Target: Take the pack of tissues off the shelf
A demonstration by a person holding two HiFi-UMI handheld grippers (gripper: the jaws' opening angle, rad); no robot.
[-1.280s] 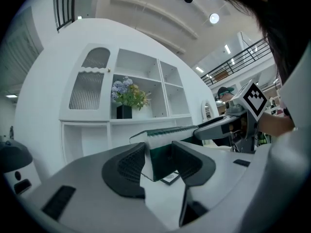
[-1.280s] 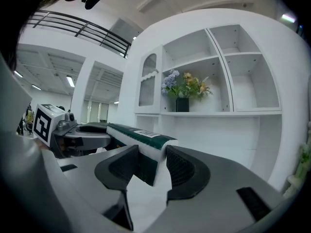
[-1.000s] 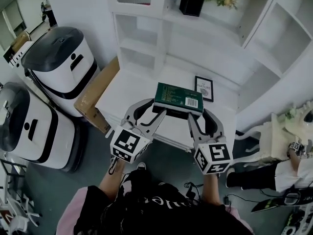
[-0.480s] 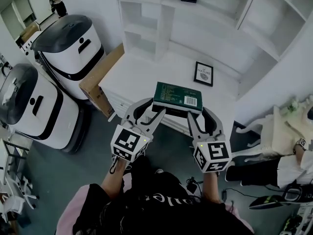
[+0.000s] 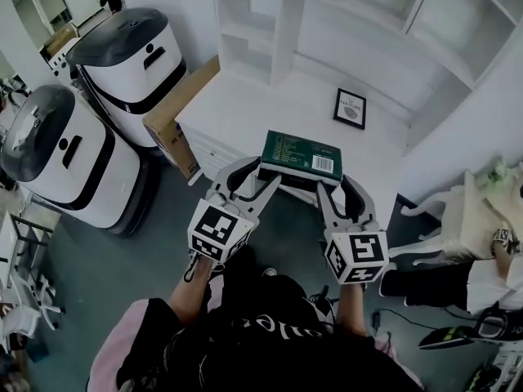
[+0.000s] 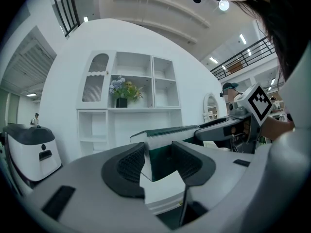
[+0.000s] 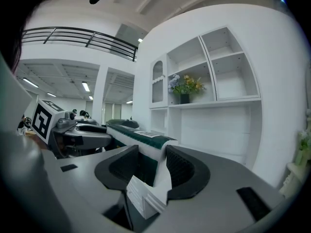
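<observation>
The pack of tissues (image 5: 301,153) is a flat dark green pack with white sides and a barcode label. It hangs level in the air above the front edge of the white counter (image 5: 245,113), held between both grippers. My left gripper (image 5: 260,175) is shut on its left end and my right gripper (image 5: 334,184) on its right end. In the left gripper view the pack (image 6: 167,132) sits between the ribbed pads of the left gripper (image 6: 158,160). In the right gripper view its other end (image 7: 141,136) is clamped by the right gripper (image 7: 153,166).
A white shelf unit (image 5: 270,31) rises behind the counter, with a framed picture (image 5: 350,109) leaning on it and a flower pot (image 6: 121,101) higher up. Two white-and-black machines (image 5: 131,51) (image 5: 65,158) and a cardboard box (image 5: 176,113) stand to the left. A white chair (image 5: 458,219) and a seated person (image 5: 482,288) are at the right.
Both grippers keep their hold on the pack. The shelf unit and counter have slid up and right in the head view, and the pack now sits nearer the counter's front edge.
</observation>
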